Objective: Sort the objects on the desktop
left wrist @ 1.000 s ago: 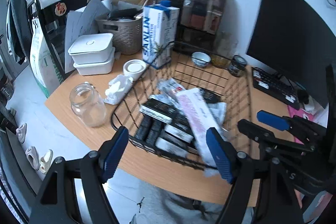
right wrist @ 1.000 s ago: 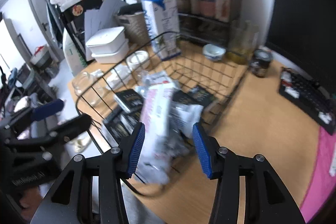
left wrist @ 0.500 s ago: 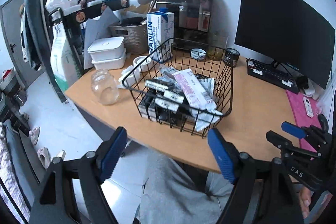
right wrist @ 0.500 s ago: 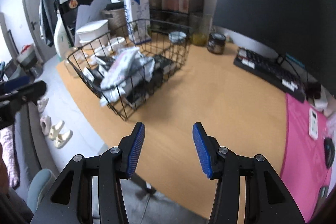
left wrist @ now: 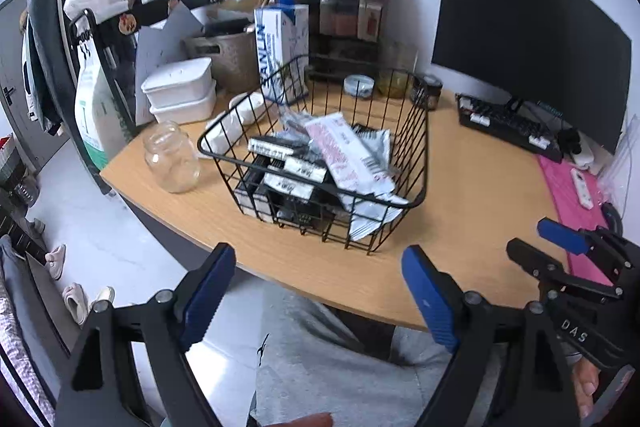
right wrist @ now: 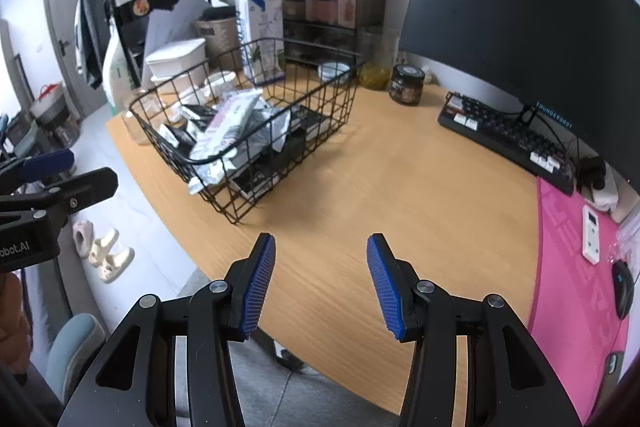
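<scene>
Packets and dark boxes (left wrist: 320, 163) lie heaped inside the black wire basket (left wrist: 416, 131), apparently gathered there for sorting. Near its front, the left gripper (left wrist: 316, 295) is opening, empty; right gripper (right wrist: 321, 283) half-open, empty.

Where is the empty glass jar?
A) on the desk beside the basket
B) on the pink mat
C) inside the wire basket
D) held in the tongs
A: the glass jar stands on the wooden desk just outside the black wire basket, apart from both tongs.
</scene>
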